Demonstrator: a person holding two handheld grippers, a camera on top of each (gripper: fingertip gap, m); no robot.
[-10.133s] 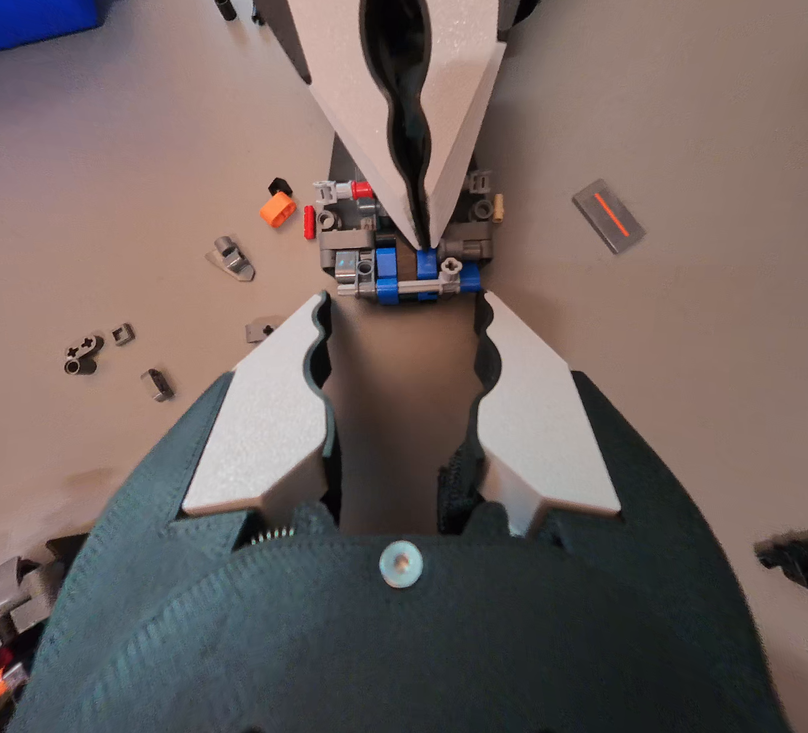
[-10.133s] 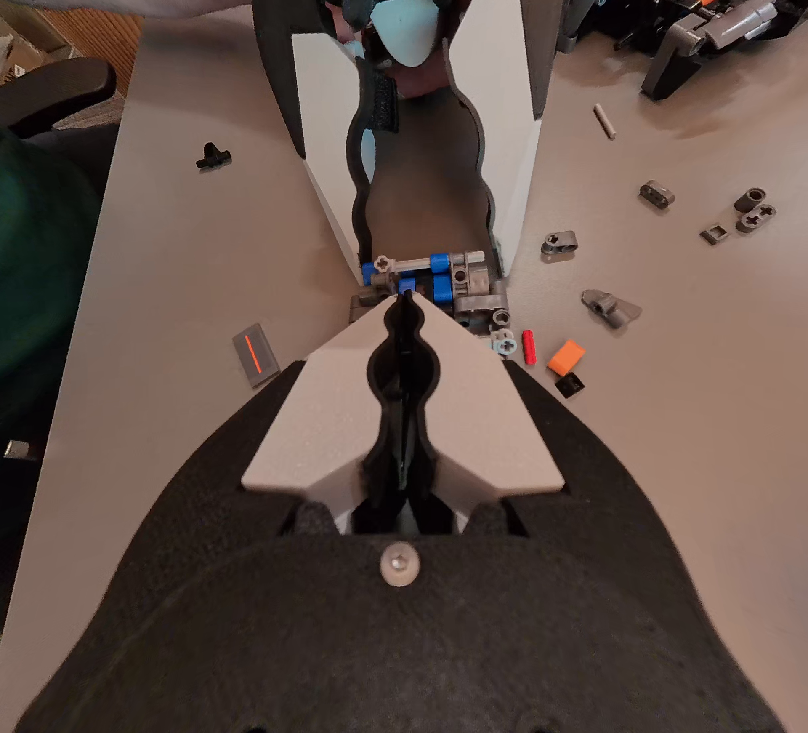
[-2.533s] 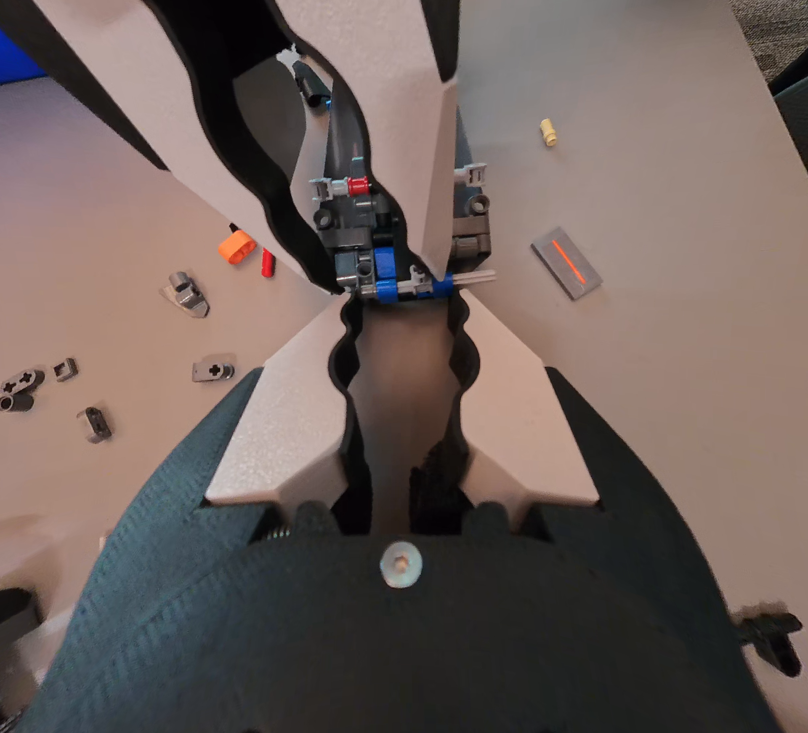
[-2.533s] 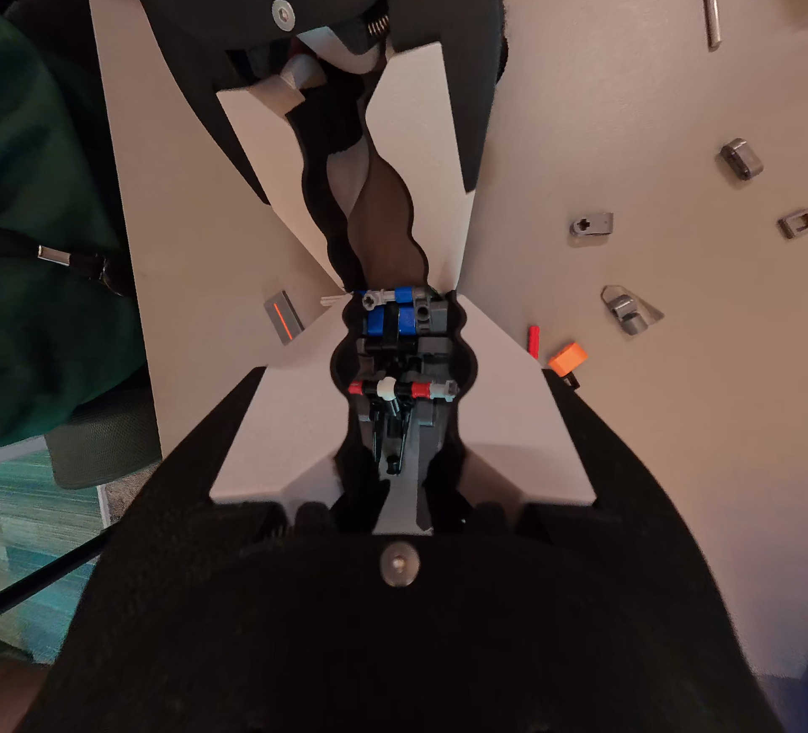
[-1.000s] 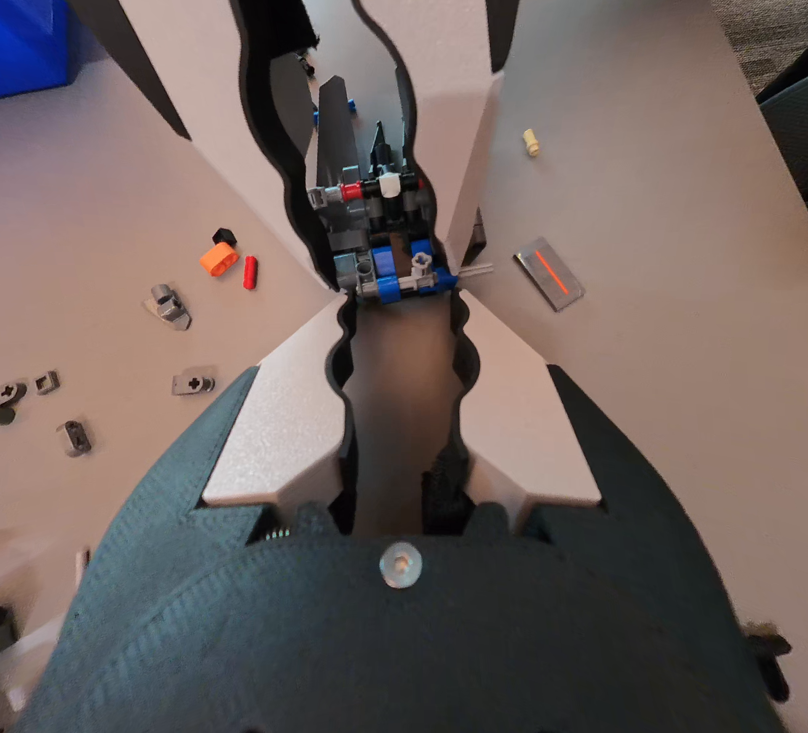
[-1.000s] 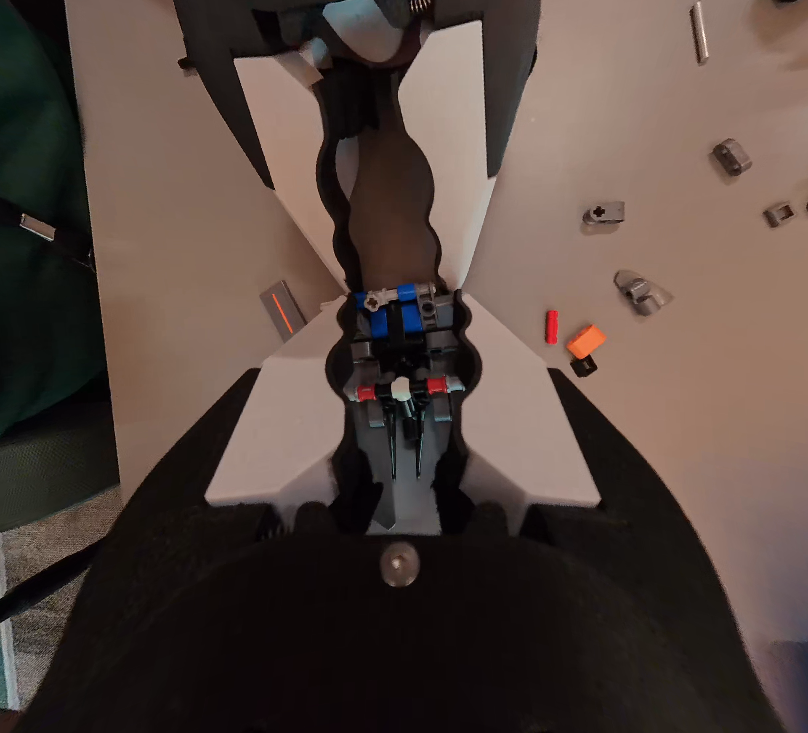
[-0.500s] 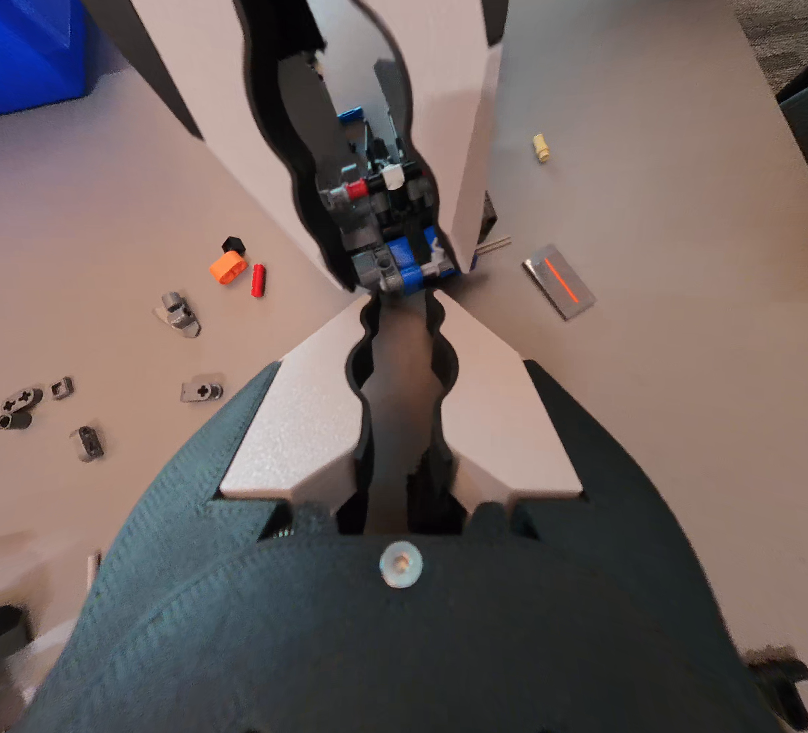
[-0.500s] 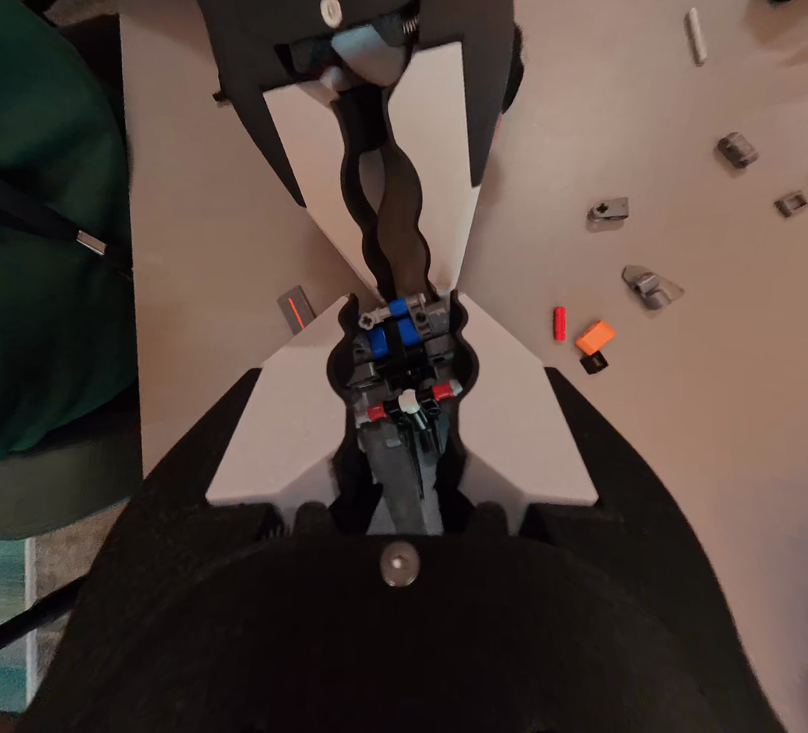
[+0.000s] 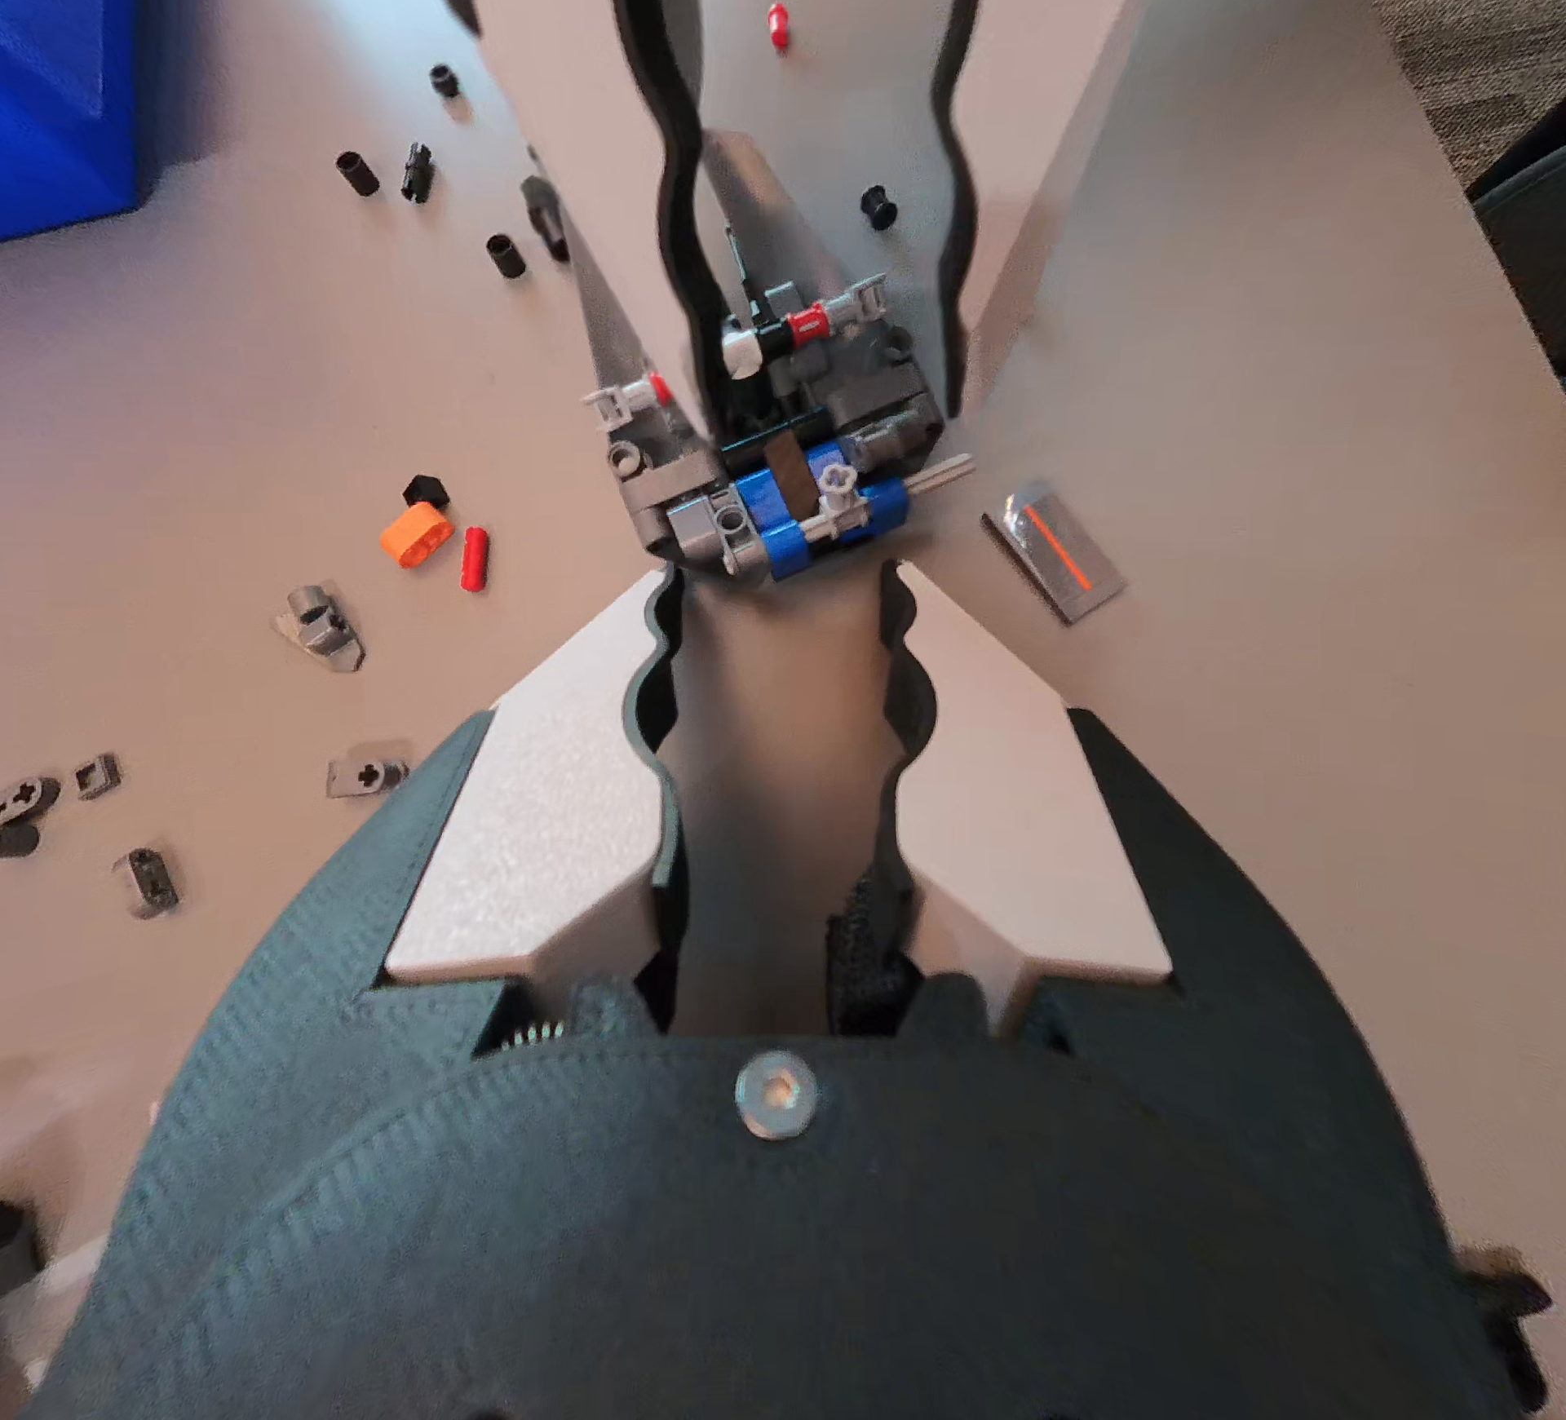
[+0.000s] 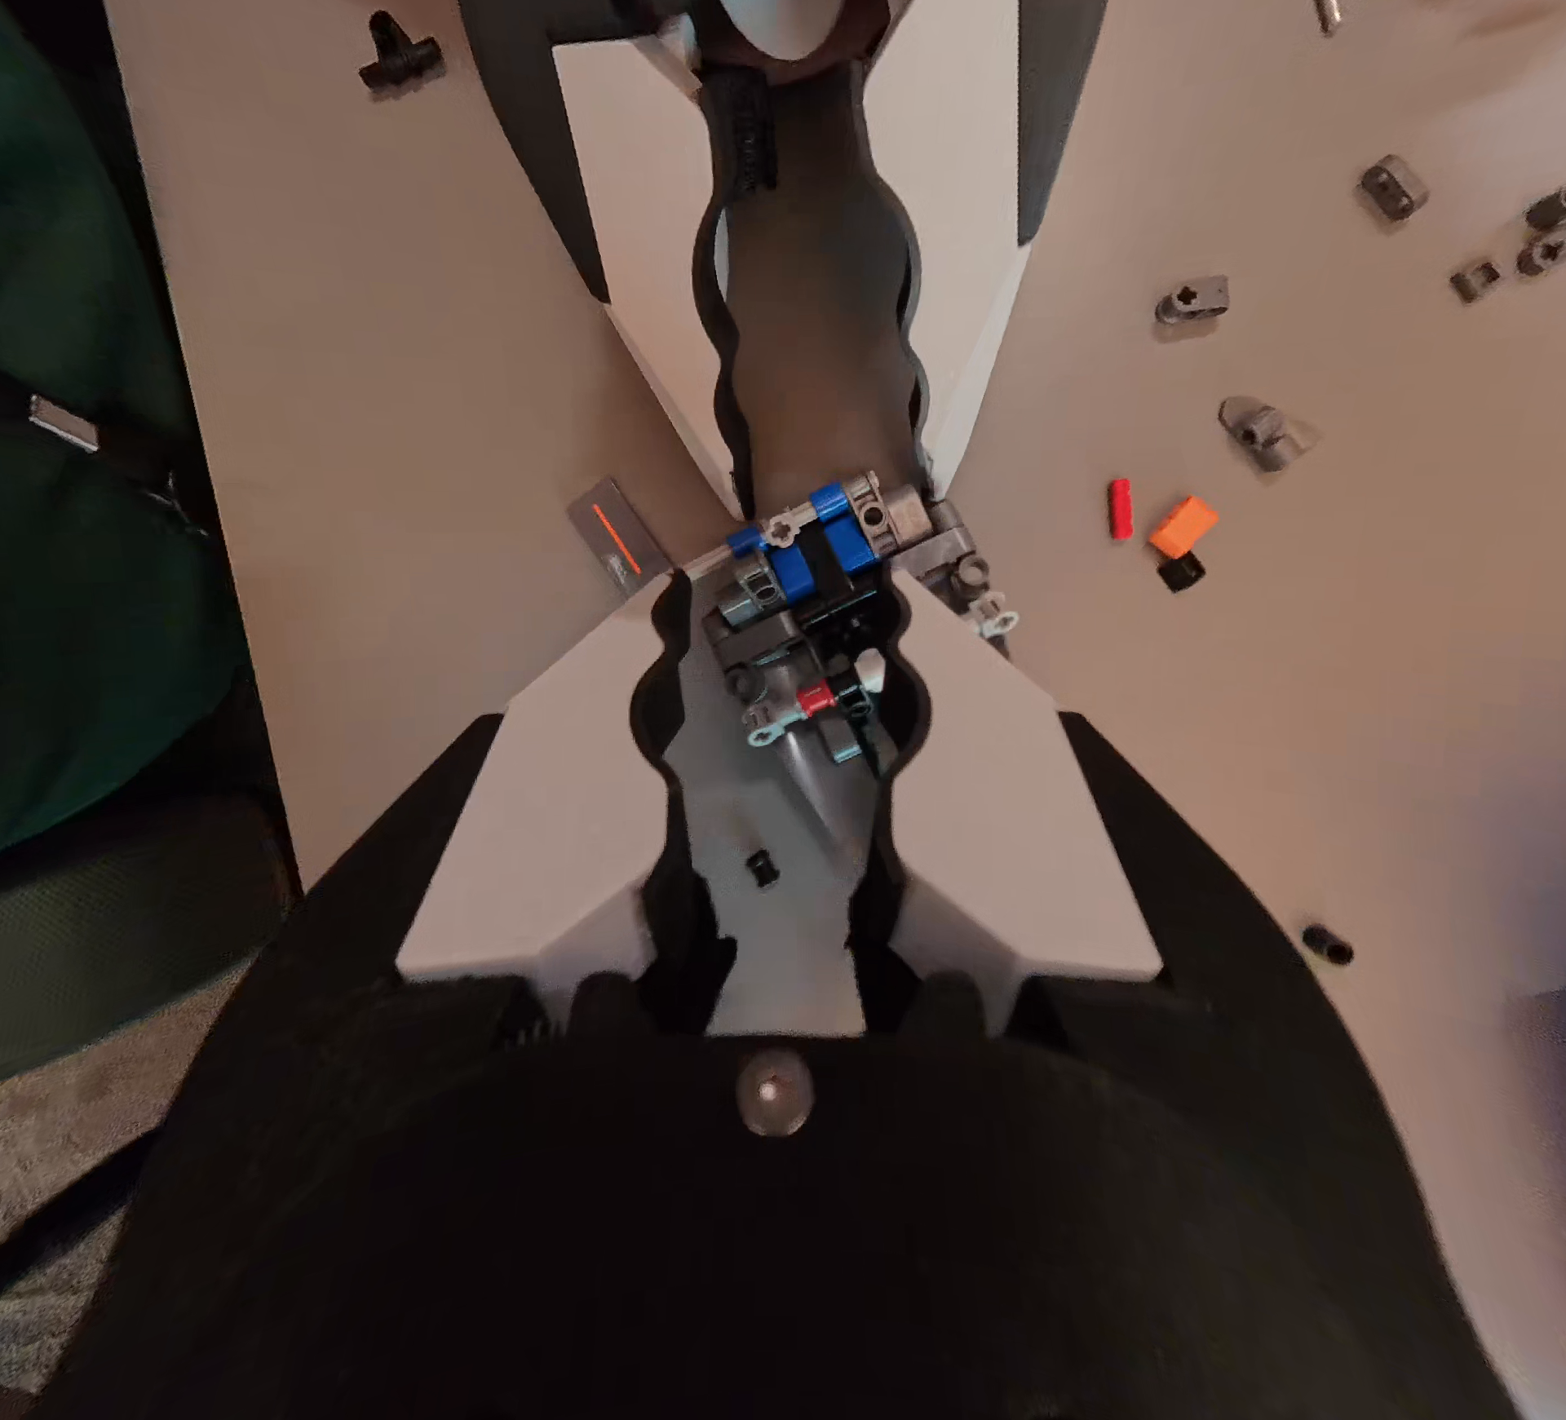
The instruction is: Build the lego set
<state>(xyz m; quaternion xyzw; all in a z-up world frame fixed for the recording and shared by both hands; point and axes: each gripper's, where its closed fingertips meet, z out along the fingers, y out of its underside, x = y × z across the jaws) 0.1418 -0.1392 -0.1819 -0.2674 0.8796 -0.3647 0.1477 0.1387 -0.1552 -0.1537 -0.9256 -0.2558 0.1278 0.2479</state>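
At centre frame on the counter (image 9: 1271, 278), the lego assembly (image 9: 788, 481) is bracketed by the right tool (image 10: 792, 600), fingers apart, and faced by the parted left tool (image 9: 780, 583); judged light, rigid yet separable, it is best gripped across its grey frame.

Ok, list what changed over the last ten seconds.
The right gripper, shut with its tips on the lego assembly ten seconds ago, has opened and now straddles it. The assembly has twisted slightly, and its grey axle now pokes out towards the striped tile. Unchanged: left gripper open at the blue end; orange piece and tile in place.
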